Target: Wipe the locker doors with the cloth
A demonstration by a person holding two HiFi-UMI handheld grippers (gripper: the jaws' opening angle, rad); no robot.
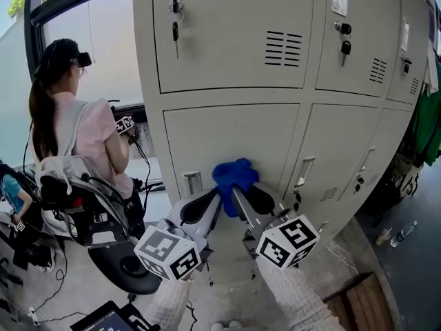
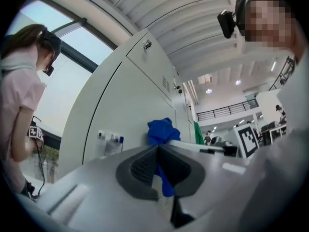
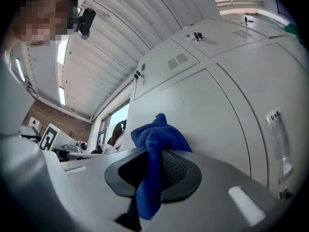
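A bunched blue cloth (image 1: pixel 234 174) is pressed against the lower grey locker door (image 1: pixel 227 133), near its right edge. My left gripper (image 1: pixel 218 197) and right gripper (image 1: pixel 238 193) meet under it, tips side by side. In the right gripper view the jaws are shut on the cloth (image 3: pixel 157 137), and a tail of it hangs down between the pads (image 3: pixel 176 166). In the left gripper view the jaws are also shut, with a thin blue strip (image 2: pixel 166 182) between them and the cloth's bulk (image 2: pixel 161 129) just beyond, against the locker (image 2: pixel 120 95).
A person in a pink top (image 1: pixel 79 133) stands at the left by a chair (image 1: pixel 83 205). Keys hang in the upper doors' locks (image 1: pixel 176 19) (image 1: pixel 344 41). Green fabric (image 1: pixel 431 123) hangs at the right. Bottles (image 1: pixel 400 234) lie on the floor beside a wooden pallet (image 1: pixel 358 302).
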